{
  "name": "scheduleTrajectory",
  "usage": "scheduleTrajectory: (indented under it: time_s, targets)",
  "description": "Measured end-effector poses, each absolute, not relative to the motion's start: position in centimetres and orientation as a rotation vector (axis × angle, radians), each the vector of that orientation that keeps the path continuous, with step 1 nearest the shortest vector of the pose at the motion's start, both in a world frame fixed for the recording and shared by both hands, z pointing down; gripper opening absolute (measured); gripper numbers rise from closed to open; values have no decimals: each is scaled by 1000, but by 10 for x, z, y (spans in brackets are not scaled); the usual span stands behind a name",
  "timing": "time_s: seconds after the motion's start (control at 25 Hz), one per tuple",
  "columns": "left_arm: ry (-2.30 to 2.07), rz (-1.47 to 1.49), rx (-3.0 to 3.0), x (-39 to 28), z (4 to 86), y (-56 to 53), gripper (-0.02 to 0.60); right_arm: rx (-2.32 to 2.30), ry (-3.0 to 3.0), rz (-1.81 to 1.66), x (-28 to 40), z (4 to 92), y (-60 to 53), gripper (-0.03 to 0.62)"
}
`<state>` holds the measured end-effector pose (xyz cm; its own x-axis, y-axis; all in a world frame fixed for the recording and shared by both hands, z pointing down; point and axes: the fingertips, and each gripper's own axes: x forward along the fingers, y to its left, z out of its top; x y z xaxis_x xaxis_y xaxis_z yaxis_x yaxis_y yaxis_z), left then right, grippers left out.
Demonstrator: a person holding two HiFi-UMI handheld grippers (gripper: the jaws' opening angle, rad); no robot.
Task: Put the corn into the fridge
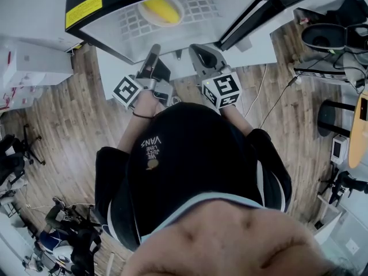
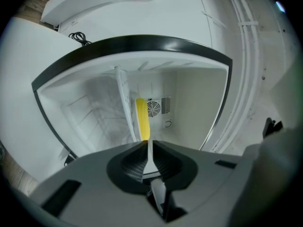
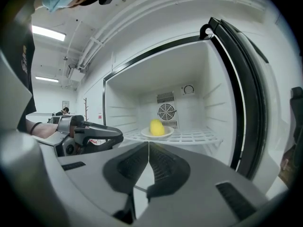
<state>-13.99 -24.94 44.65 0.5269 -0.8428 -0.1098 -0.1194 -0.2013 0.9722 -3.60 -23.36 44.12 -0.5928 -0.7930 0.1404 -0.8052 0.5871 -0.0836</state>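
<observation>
We stand on a wood floor (image 1: 63, 119) in a busy workroom before the fridge (image 1: 115, 4), which sits on a white desk (image 1: 261, 48) with its door (image 1: 276, 4) swung wide. Inside, on the wire shelf (image 3: 199, 137), a plate (image 3: 147, 134) holds the corn (image 3: 157, 126), so we judge the placing done. The left tongs (image 2: 147, 144) and right tongs (image 3: 147, 146) are both clenched on nothing just outside the opening; next we likely need to catch the door and close it.
</observation>
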Motion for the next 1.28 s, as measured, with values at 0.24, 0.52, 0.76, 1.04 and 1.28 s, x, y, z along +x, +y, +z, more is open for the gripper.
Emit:
scheduleTrajectory:
  time_s: [0.24,0.52,0.76,1.04,1.28]
  targets:
    - [-857,-803,1694,-130,440,-237,40,1343,-2741,213,-24,436,-224,13]
    - [-943,-780,1782,-125,430,-215,40,1298,-2757,218,-12,437,-206,12]
    - [-1007,-762,1831,-121,425,-191,40,1245,-2780,223,-8,439,-187,12]
    - [-1126,-662,1872,-122,435,-163,41,1199,-2805,226,-7,440,-168,14]
    - [-1254,-526,2026,-126,435,-144,41,1190,-2806,233,-3,443,-151,14]
